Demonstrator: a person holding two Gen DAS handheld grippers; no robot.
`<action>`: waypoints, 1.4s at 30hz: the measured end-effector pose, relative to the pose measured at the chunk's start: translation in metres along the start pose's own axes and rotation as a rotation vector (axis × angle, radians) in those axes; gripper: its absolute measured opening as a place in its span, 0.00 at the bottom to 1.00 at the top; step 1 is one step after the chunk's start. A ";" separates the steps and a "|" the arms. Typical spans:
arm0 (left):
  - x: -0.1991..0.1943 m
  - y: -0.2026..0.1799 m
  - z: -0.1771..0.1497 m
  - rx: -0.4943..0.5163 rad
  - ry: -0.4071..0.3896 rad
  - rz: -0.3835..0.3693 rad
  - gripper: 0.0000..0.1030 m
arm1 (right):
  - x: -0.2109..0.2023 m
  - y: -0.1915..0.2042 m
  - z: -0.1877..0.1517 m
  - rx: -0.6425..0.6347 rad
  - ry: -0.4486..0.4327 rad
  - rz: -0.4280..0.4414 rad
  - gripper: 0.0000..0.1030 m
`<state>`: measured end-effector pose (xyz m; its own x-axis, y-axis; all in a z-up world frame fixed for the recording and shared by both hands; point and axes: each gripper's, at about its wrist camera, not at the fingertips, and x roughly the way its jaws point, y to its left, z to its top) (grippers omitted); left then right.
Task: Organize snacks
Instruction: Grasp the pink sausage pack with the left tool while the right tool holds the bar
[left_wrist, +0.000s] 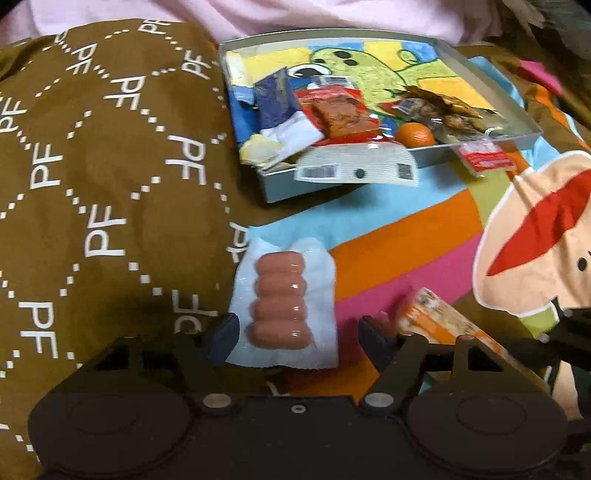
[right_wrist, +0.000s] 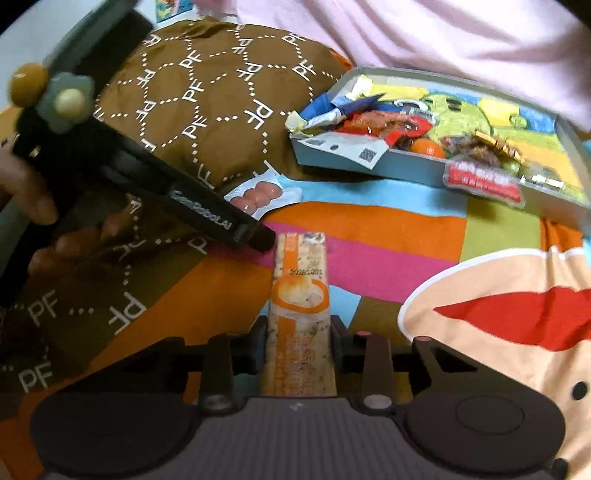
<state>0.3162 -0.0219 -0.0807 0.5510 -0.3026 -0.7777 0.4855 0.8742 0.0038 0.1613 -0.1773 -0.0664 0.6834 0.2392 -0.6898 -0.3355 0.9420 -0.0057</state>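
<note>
Nearest the right wrist camera, the right gripper (right_wrist: 299, 341) has both pads pressed against the sides of a long orange-and-white wrapped snack bar (right_wrist: 300, 295), which lies lengthwise on the striped cartoon-print bedspread (right_wrist: 369, 225). The slick wrapper could slide out if the lift comes before the squeeze is firm, or the bar could droop from its far end.

Beside it, the left gripper (left_wrist: 295, 332) stands fairly wide open around the near end of a clear vacuum pack of four pink sausages (left_wrist: 282, 295); its pads do not touch the pack, so it holds nothing. Closing on the thin plastic margin alone could let the pack peel away.

Further off, the shallow grey cardboard box (left_wrist: 284, 186) already holds several packets and a small orange fruit (left_wrist: 413, 134); a white-labelled packet (left_wrist: 356, 168) overhangs its rim and could be knocked off.
</note>
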 end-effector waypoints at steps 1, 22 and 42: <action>0.002 0.003 0.002 -0.013 -0.005 0.018 0.72 | 0.000 0.001 -0.001 -0.005 0.002 -0.002 0.37; 0.007 -0.008 -0.006 -0.092 0.060 -0.135 0.67 | -0.010 -0.011 -0.016 0.061 0.063 -0.047 0.37; 0.021 -0.034 -0.004 -0.031 0.062 0.015 0.92 | -0.015 -0.014 -0.033 0.124 0.039 -0.053 0.60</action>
<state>0.3089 -0.0564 -0.0995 0.5146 -0.2666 -0.8149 0.4558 0.8901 -0.0034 0.1346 -0.2017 -0.0801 0.6711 0.1815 -0.7188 -0.2156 0.9754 0.0450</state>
